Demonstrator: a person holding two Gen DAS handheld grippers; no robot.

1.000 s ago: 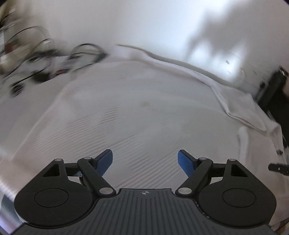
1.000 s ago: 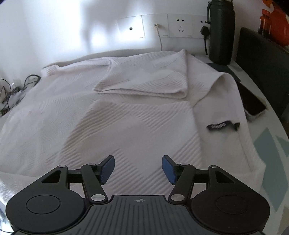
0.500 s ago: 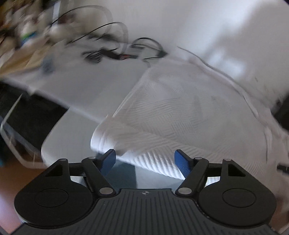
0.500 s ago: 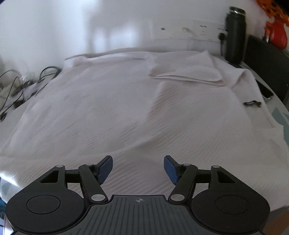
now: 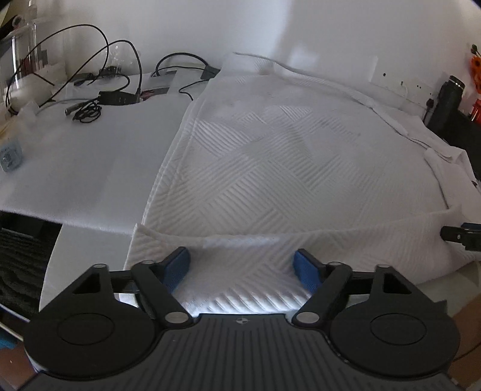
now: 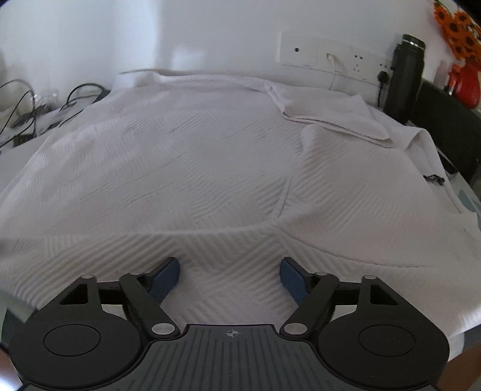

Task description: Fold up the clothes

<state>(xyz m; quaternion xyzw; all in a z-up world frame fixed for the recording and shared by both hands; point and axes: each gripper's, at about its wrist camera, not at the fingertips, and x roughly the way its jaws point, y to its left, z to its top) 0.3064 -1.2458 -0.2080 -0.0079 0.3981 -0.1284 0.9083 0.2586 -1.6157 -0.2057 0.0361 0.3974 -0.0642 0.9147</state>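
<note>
2 grippers sit at the near edge of a white textured garment (image 5: 270, 168) spread flat across a white table (image 5: 90, 156). The left gripper (image 5: 245, 267) has its jaws released, wide apart, and the garment's near hem, where it droops over the table edge, lies between the blue fingertips (image 5: 177, 266) without being pinched. That gripper is close to the garment's near-left corner. The right gripper (image 6: 230, 275) is likewise released, with its blue pads (image 6: 290, 278) spread either side of the hanging hem further to the right. In the left wrist view the tip of the right gripper shows at the right border, touching or just beside the cloth; which, I cannot tell.

A folded sleeve (image 6: 327, 115) lies on top of the garment at its far right. A small black label (image 6: 434, 179) sits on the right side of the cloth; its writing is too small to read.

Behind the garment, black cables (image 5: 114, 90) tangle on the table's far left. A dark bottle (image 6: 405, 78) stands by the wall sockets (image 6: 330, 58) at the far right, with orange flowers (image 6: 457, 21) above it, cut off by the frame. The lower corners of both views are hidden by the gripper bodies.
</note>
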